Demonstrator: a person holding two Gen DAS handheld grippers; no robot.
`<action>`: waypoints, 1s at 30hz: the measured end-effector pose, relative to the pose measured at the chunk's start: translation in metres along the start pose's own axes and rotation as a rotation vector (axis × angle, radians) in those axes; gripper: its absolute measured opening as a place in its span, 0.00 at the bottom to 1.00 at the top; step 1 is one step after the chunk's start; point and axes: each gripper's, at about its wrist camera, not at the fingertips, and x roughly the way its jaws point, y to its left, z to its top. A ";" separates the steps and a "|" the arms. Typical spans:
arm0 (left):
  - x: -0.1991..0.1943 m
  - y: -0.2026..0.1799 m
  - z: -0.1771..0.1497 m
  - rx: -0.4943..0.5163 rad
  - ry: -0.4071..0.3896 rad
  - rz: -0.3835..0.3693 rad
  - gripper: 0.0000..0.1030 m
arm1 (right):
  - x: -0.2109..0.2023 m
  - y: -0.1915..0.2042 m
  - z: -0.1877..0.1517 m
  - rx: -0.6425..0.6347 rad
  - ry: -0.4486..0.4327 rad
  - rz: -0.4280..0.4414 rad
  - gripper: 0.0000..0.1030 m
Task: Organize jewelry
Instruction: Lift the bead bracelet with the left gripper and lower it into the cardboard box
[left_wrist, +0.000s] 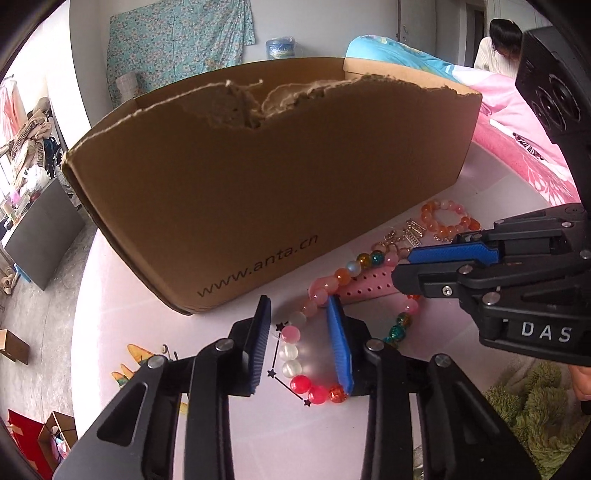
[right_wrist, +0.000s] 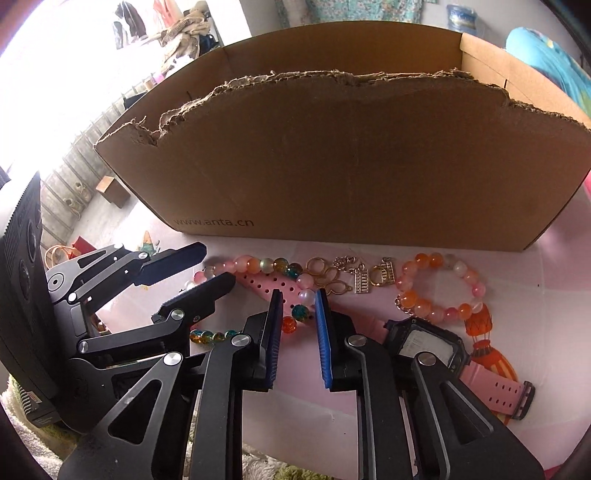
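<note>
Bracelet of mixed beads (left_wrist: 290, 349) flat on pale tabletop (left_wrist: 229, 325), its loop running under both tools at once

Left gripper (left_wrist: 296, 305): narrow, pointing steeply down, one side of the loop (the white, pink and red beads) lying between the pads; a sliver of bare table showing between those beads and the left pad, so no pinch yet. Right-hand pad crossing over the loop at a pink bead near its tip and at an orange bead further back.

Right gripper (right_wrist: 298, 295): narrower, also tipped down, just to the right of the left one and nearly touching it. Between its pads a pearly pink bead, a teal one and an orange one from the loop's other side; orange bead against the left pad, a gap before the right pad.

Ahead of both sets of tips, cardboard box (right_wrist: 351, 177) with a torn upper edge, close and upright. Between box and right gripper's tips, gold charms (right_wrist: 325, 277). Right of that gripper, orange bead bracelet (right_wrist: 439, 291); nearer beside its right finger, watch with pink strap (right_wrist: 424, 345), the strap's perforated end passing under the pads
</note>
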 end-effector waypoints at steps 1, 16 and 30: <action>0.000 -0.001 -0.001 0.001 -0.002 -0.008 0.20 | 0.000 0.001 0.000 -0.005 -0.002 -0.009 0.07; -0.084 0.007 0.009 -0.090 -0.142 -0.102 0.09 | -0.083 0.005 -0.021 -0.005 -0.117 0.138 0.07; -0.136 0.068 0.122 -0.160 -0.386 -0.141 0.09 | -0.150 0.008 0.098 -0.096 -0.338 0.259 0.07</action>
